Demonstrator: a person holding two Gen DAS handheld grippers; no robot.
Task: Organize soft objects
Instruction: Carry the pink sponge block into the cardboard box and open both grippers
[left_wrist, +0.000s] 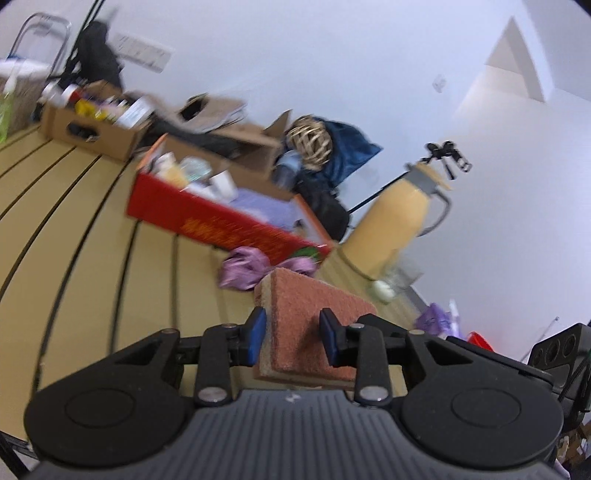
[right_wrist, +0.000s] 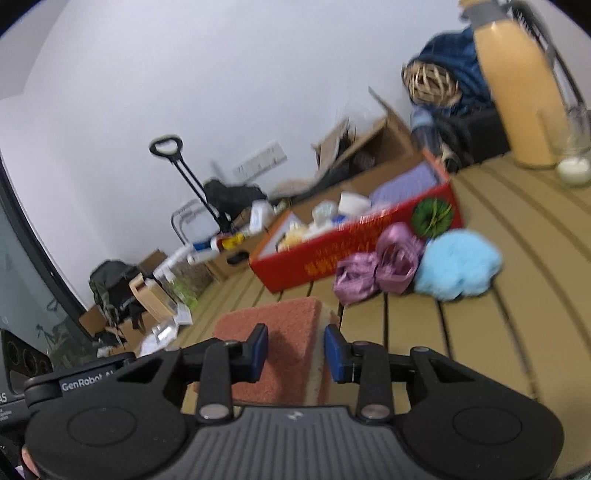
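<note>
Two claws, left claw (left_wrist: 292, 338) and right claw (right_wrist: 296, 351), each clenched on a sponge (left_wrist: 314, 325); at twelve o'clock, red box (right_wrist: 354, 236) holding white cups and lavender cloth.

Only one marking reads cleanly: "GenRobot" in white letters on the black housing (right_wrist: 86, 384) at the left of my right-hand view, followed by more characters cut off by my gripper's linkage.

Below it, at the left frame edge, a fragment ending in "AS" on a black surface (right_wrist: 4, 400); the rest is out of frame.

Red box (right_wrist: 332, 254): gold lettering along its side, too blurred to read in either view.
</note>
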